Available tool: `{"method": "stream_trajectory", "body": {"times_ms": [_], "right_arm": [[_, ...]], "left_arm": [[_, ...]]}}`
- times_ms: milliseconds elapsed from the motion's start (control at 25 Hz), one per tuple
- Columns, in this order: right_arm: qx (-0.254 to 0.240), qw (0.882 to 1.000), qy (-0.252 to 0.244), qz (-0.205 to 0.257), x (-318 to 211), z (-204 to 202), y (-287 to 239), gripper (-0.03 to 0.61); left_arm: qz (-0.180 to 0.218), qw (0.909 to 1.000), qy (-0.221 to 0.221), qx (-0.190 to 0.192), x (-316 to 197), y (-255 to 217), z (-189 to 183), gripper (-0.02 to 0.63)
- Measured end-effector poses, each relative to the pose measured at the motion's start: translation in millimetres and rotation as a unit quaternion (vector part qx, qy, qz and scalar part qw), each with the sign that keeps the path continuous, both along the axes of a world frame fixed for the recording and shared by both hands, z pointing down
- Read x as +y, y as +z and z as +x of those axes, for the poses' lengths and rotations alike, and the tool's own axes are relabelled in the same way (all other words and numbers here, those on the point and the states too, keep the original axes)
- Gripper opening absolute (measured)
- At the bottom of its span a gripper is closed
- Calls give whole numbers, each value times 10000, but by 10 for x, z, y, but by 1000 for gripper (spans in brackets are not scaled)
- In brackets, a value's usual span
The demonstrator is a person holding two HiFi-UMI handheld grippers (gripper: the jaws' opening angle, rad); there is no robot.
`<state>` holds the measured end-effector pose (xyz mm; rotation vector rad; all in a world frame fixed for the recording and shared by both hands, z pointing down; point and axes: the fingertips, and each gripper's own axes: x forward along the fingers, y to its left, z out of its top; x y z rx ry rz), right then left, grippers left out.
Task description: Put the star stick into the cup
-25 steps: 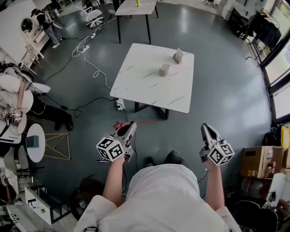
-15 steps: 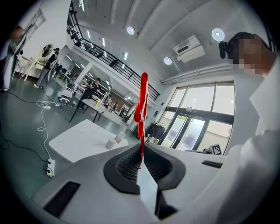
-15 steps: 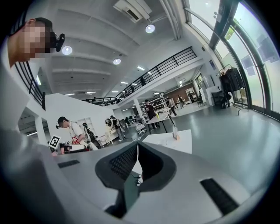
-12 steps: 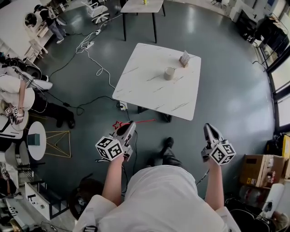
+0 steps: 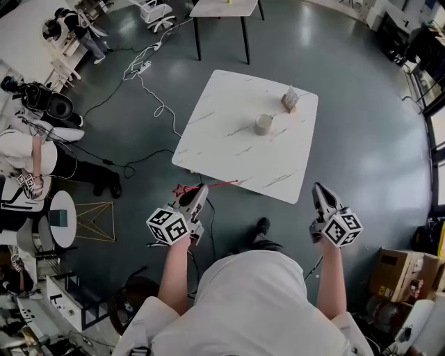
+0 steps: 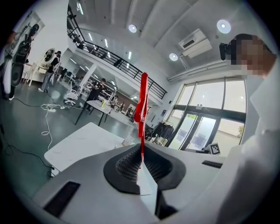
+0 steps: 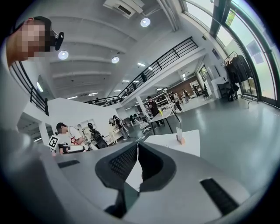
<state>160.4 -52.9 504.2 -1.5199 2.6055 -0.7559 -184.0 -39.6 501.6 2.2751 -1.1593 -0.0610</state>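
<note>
A thin red star stick (image 5: 208,185) lies crosswise in my left gripper (image 5: 201,190), which is shut on it. The star end (image 5: 182,190) points left and the shaft runs right over the table's near edge. In the left gripper view the stick (image 6: 141,109) stands up from between the closed jaws of the left gripper (image 6: 141,160). The beige cup (image 5: 263,124) stands upright near the middle of the white marble table (image 5: 222,146), well ahead of both grippers. My right gripper (image 5: 318,189) is shut and holds nothing; in its own view the right gripper (image 7: 137,147) has its jaws together.
A small card stand (image 5: 290,99) sits on the table behind the cup. Cables (image 5: 149,90) trail over the grey floor at the left. People and equipment (image 5: 35,139) fill the far left. A second table (image 5: 224,10) stands at the back. Cardboard boxes (image 5: 403,274) sit at the right.
The table and cup have drawn closer and shifted a little right as the person steps forward. Both grippers keep their pose, with the left still shut on the stick.
</note>
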Motion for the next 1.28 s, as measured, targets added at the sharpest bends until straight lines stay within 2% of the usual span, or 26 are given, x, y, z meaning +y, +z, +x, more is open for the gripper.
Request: {"method": "stream_trajectory", "body": {"times_ms": [400, 680, 1040, 1280], "right_arm": [[-27, 9995, -303, -86, -970, 294, 103, 26], [-27, 9994, -292, -202, -1358, 729, 237, 26], [-63, 9986, -344, -404, -1526, 667, 358, 26], [-68, 9985, -96, -532, -1605, 594, 404, 26]], "left_arm": [[-86, 9996, -284, -22, -734, 61, 347, 25], [-107, 9993, -317, -138, -1051, 133, 724, 25], [-276, 9992, -262, -120, -1320, 172, 802, 25], [-404, 9990, 44, -168, -1588, 225, 740, 25]]}}
